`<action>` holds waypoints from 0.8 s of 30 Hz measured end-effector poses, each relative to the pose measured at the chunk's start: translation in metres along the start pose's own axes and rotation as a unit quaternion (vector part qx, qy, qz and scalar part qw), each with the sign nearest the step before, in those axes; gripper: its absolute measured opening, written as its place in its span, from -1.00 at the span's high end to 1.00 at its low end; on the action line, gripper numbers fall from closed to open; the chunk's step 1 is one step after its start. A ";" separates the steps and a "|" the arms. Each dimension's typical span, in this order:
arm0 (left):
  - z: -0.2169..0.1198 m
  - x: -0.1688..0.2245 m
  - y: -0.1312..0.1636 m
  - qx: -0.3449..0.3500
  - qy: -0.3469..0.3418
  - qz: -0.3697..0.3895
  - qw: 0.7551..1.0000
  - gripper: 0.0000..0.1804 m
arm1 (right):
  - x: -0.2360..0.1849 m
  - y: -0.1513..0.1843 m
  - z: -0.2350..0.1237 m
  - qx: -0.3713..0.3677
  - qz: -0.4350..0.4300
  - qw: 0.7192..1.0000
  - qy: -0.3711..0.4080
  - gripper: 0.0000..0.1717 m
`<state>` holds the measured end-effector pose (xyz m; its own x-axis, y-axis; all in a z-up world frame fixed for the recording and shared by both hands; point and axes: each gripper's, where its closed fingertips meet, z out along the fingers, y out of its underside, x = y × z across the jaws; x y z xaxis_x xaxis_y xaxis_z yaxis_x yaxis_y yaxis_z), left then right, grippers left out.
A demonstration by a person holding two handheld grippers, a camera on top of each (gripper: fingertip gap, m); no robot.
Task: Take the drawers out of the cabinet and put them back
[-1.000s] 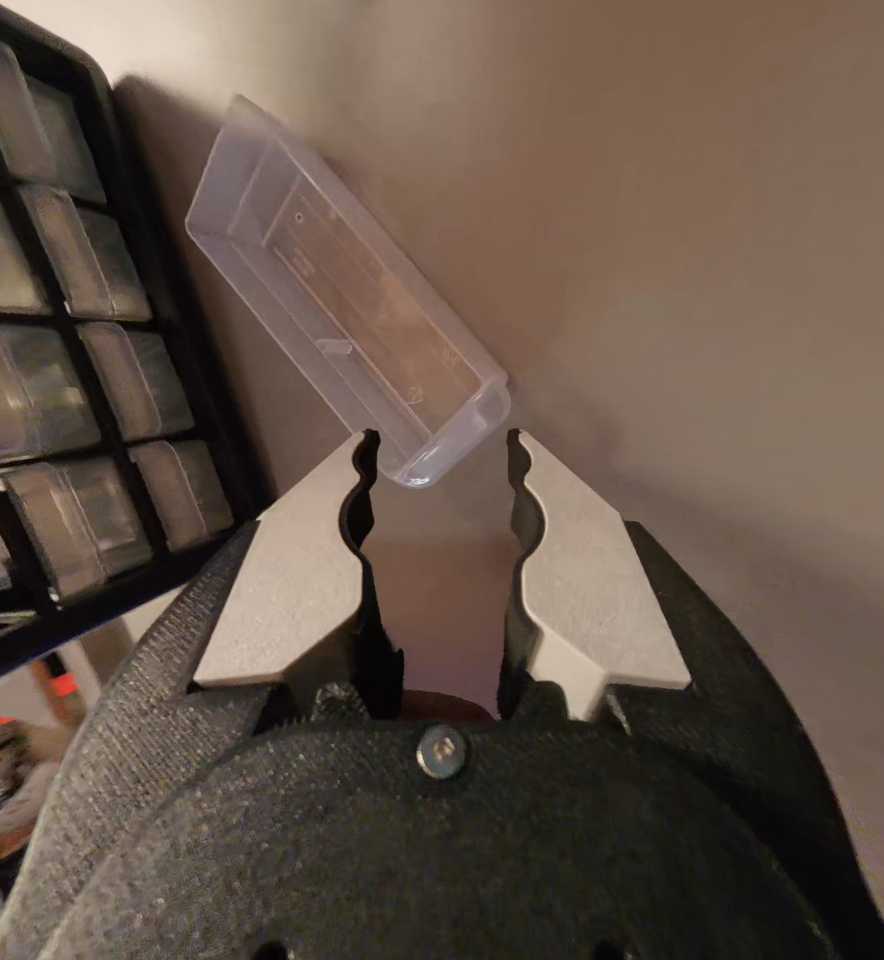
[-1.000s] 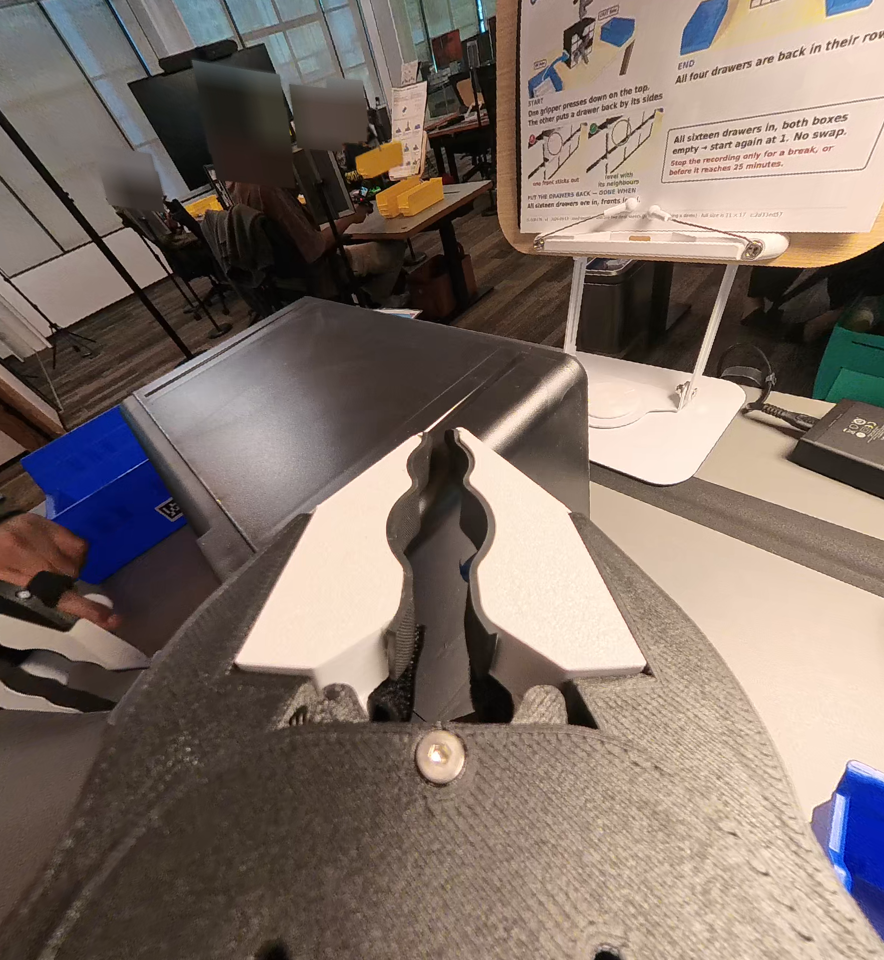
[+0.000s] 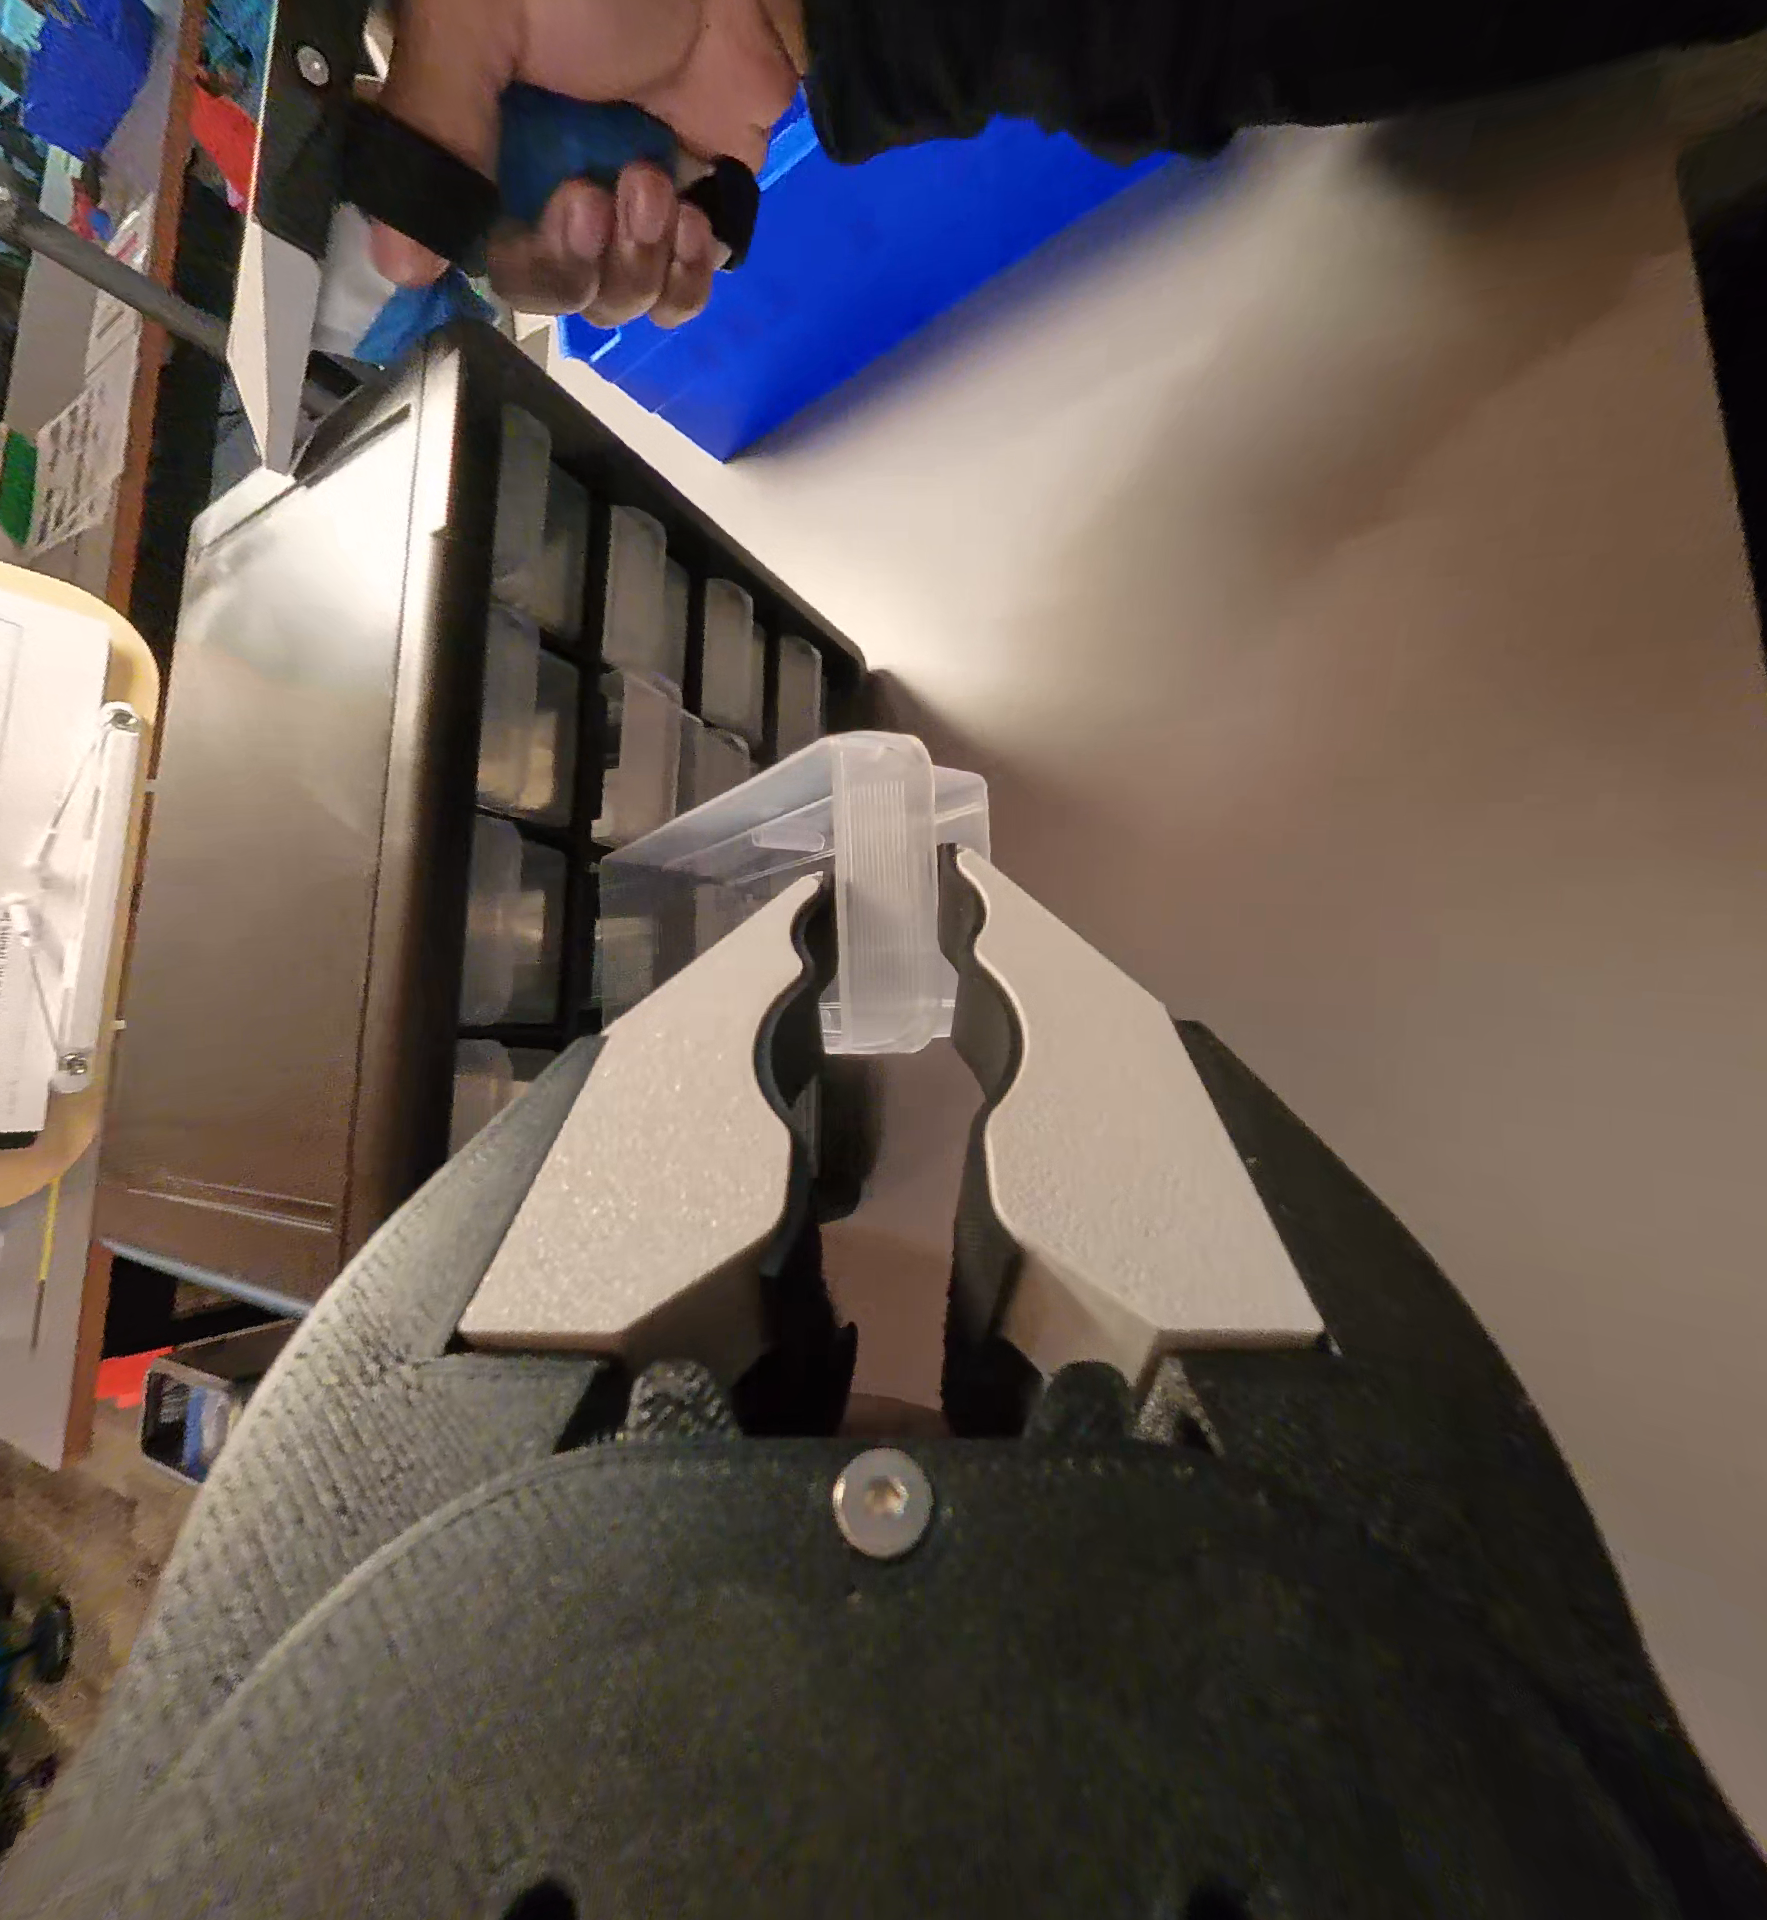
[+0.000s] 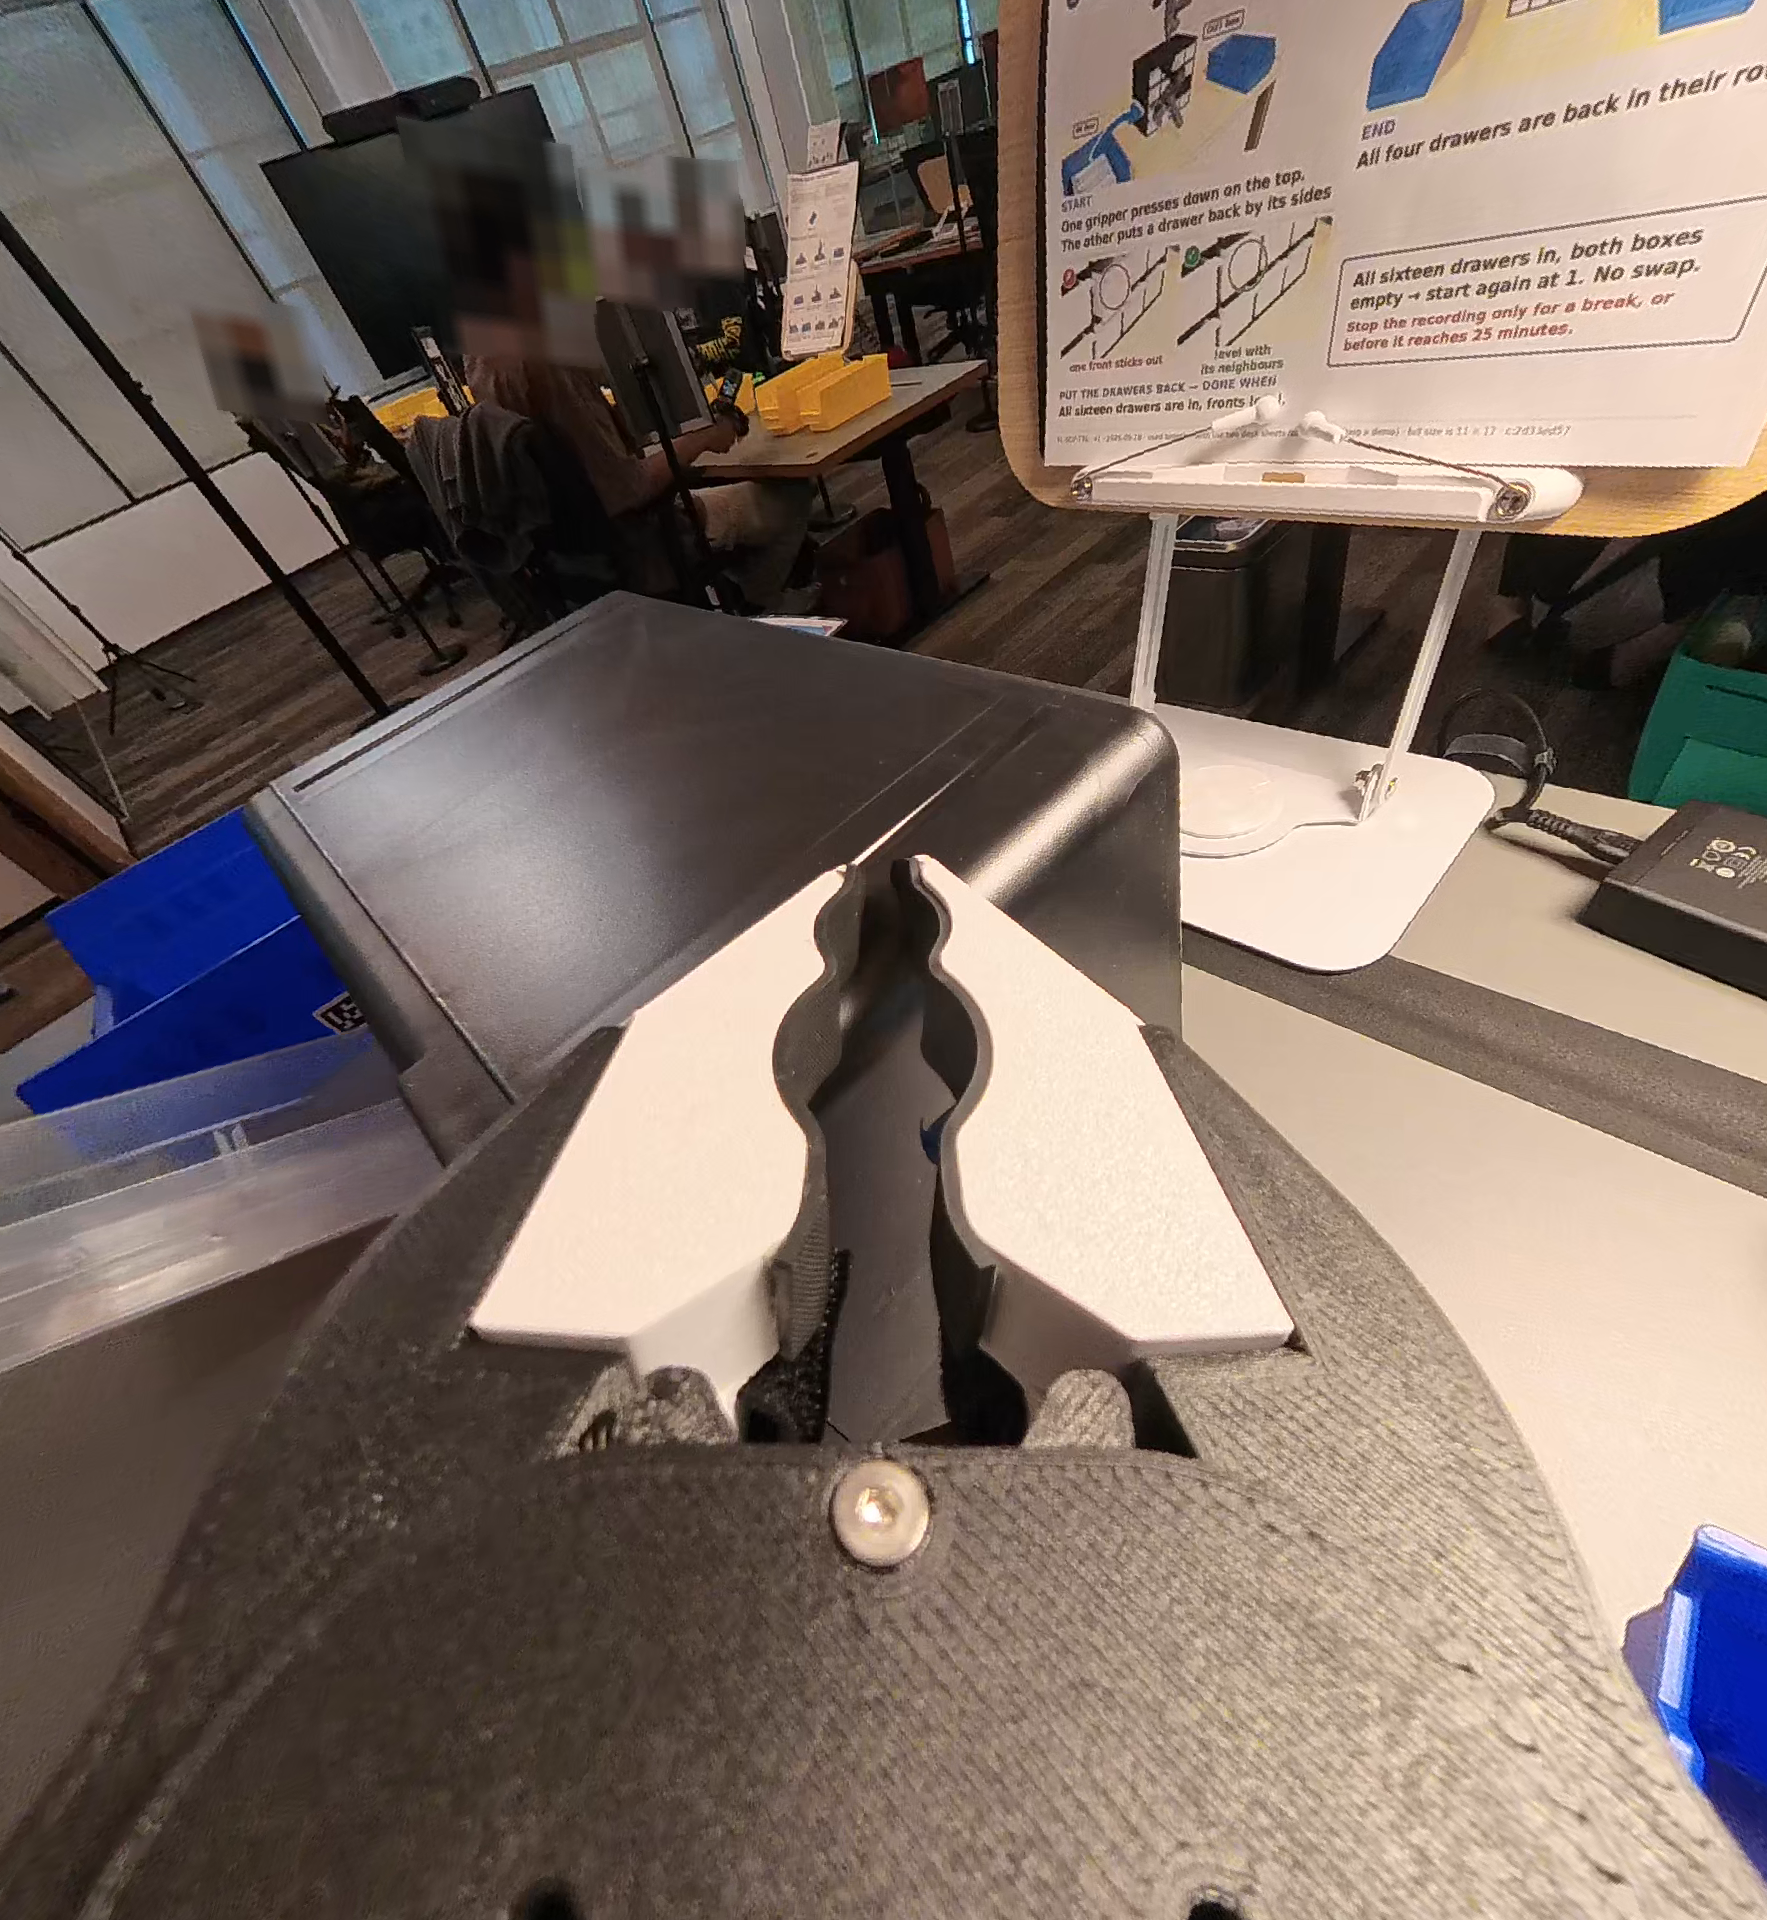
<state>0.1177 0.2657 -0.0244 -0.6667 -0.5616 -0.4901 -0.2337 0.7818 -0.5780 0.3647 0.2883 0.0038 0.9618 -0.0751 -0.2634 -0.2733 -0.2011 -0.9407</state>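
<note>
In the left wrist view my left gripper [image 3: 887,883] is shut on the ribbed front tab of a clear plastic drawer [image 3: 884,935]; both pads press on it. The drawer's body points away from me toward the front of the black cabinet [image 3: 266,831], which holds several clear drawers [image 3: 536,727]. The held drawer also shows in the right wrist view [image 4: 131,1226], at the lower left. My right gripper [image 4: 879,873] has its fingers almost together with nothing between them and sits on the cabinet's top [image 4: 650,810]. It also shows in the left wrist view [image 3: 276,312], with a hand on its handle.
A blue bin [image 3: 858,312] stands beside the cabinet on the grey table [image 3: 1274,727]; it also shows in the right wrist view [image 4: 183,966]. Another blue bin [image 4: 1752,1714] is at the lower right. An instruction sheet on a white stand [image 4: 1378,260] and a black box [image 4: 1731,904] stand behind.
My left gripper closed on the drawer's front tab, lifted it off the table and turned it toward the cabinet's front. My right gripper stayed on the cabinet's top.
</note>
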 end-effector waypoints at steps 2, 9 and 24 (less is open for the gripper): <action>0.003 -0.003 0.000 -0.001 -0.002 0.006 1.000 0.79 | 0.000 0.000 0.000 0.000 0.001 1.000 -0.001 0.86; 0.015 -0.010 0.010 -0.015 -0.025 0.023 0.999 0.79 | 0.000 0.000 0.000 -0.001 0.000 1.000 -0.002 0.86; 0.052 -0.012 0.040 -0.072 -0.121 0.151 0.979 0.79 | -0.001 0.000 0.000 -0.001 -0.001 1.000 0.000 0.86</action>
<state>0.1531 0.2894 -0.0759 -0.5383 -0.3338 -0.7738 -0.1613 0.9421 -0.2941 0.3642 0.2881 0.0039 0.9621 -0.0744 -0.2623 -0.2721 -0.2025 -0.9407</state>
